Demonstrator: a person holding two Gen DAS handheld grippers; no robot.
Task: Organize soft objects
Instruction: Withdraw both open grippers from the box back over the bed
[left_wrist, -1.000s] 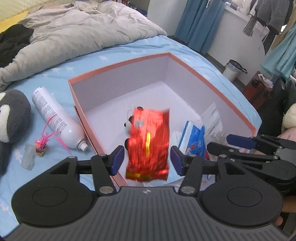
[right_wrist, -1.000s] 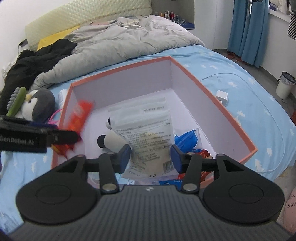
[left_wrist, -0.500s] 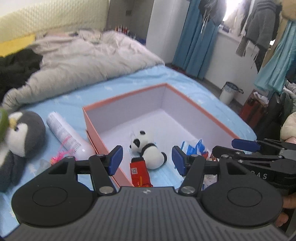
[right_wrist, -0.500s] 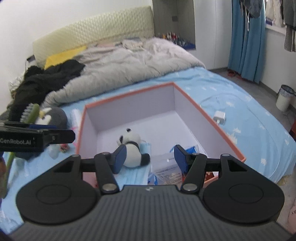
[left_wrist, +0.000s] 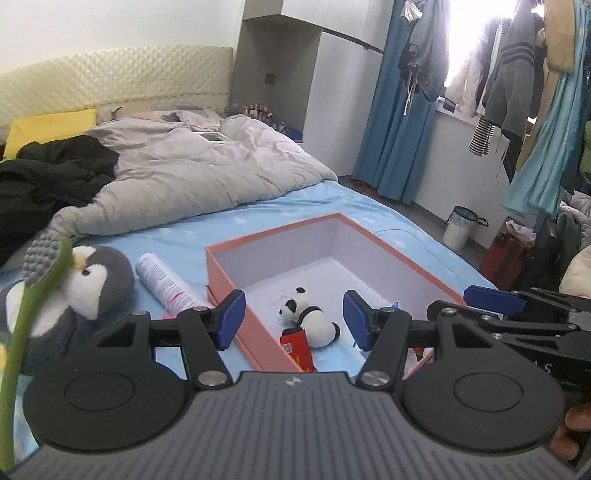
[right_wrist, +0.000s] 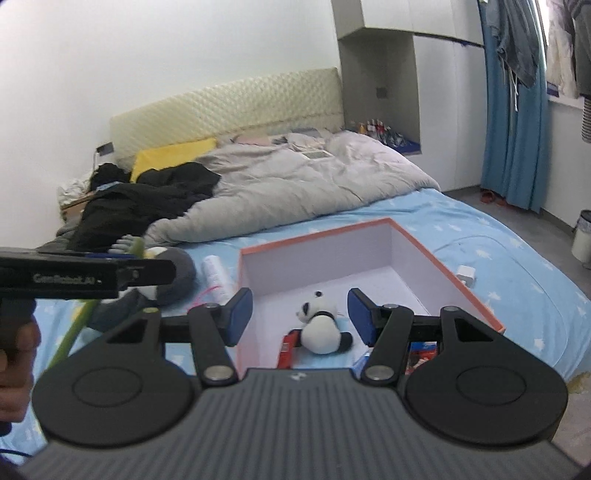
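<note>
Your left gripper (left_wrist: 293, 319) and right gripper (right_wrist: 300, 315): fingers spread, empty, above box (left_wrist: 399, 258). Panda (left_wrist: 310, 319) inside box; penguin (left_wrist: 92, 284) left of box. Risk: green stalk (left_wrist: 22, 325) snagging penguin grab.

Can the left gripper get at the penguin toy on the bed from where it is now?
Probably yes. The left gripper is open and holds nothing, and the penguin toy lies on the bed outside the box, to its left. Only a green brush leans across the toy's front and may need avoiding.
</note>
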